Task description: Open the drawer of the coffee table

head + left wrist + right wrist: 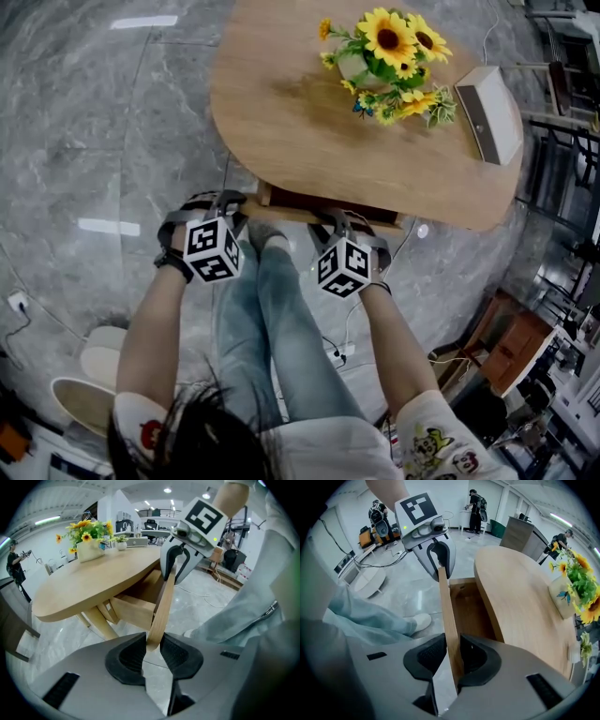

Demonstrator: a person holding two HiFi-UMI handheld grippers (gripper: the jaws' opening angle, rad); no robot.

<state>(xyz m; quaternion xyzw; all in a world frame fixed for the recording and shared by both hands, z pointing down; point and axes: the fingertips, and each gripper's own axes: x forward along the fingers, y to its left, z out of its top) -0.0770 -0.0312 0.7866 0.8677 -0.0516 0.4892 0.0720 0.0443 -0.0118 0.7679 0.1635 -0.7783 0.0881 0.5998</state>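
Note:
The wooden coffee table (300, 112) has its drawer (323, 202) pulled partly out beneath the near edge. My left gripper (236, 208) grips the left end of the light wood drawer front (161, 606). In the left gripper view its pads (132, 657) clamp the panel's edge. My right gripper (339, 223) holds the same panel (447, 616) further right, its pads (474, 656) closed against the board. Each gripper shows in the other's view: the right gripper (174, 571) and the left gripper (439, 562). The drawer's inside (468, 611) looks bare.
A vase of sunflowers (389, 61) and a white box (492, 112) stand on the table top. The person's legs in jeans (281, 319) are between the grippers, with a shoe (419, 620) on the marble floor. Cables (342, 352) and furniture (511, 347) lie to the right.

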